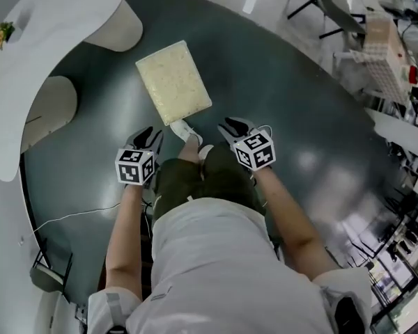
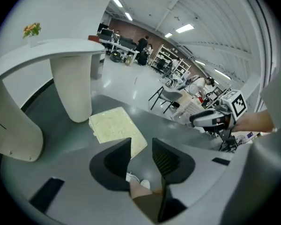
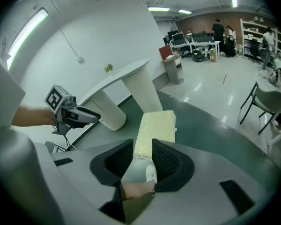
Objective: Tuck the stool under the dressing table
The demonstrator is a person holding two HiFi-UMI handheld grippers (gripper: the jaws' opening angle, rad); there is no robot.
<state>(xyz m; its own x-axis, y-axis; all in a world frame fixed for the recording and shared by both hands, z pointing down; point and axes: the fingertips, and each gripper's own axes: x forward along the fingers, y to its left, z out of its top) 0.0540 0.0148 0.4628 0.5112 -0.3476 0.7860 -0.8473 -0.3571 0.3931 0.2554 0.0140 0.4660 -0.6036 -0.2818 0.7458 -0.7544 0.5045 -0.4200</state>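
The stool (image 1: 173, 82), topped by a cream fuzzy rectangular cushion, stands on the dark floor in front of the person's feet. It is out from under the white curved dressing table (image 1: 49, 19), beside the table's legs. My left gripper (image 1: 148, 136) hovers near the stool's near left corner, jaws apart with nothing between them. My right gripper (image 1: 231, 125) hangs to the right of the stool's near end, also open and empty. The left gripper view shows the stool (image 2: 116, 125) beyond my left gripper (image 2: 141, 146). In the right gripper view the stool (image 3: 155, 125) lies straight ahead of my right gripper (image 3: 142, 146).
Two thick white table legs (image 1: 118, 26) (image 1: 52, 106) stand left of the stool. A small plant (image 1: 1, 32) sits on the tabletop. A thin white cable (image 1: 70, 216) runs over the floor at lower left. A chair (image 1: 334, 5) and a rack (image 1: 383, 61) stand at the upper right.
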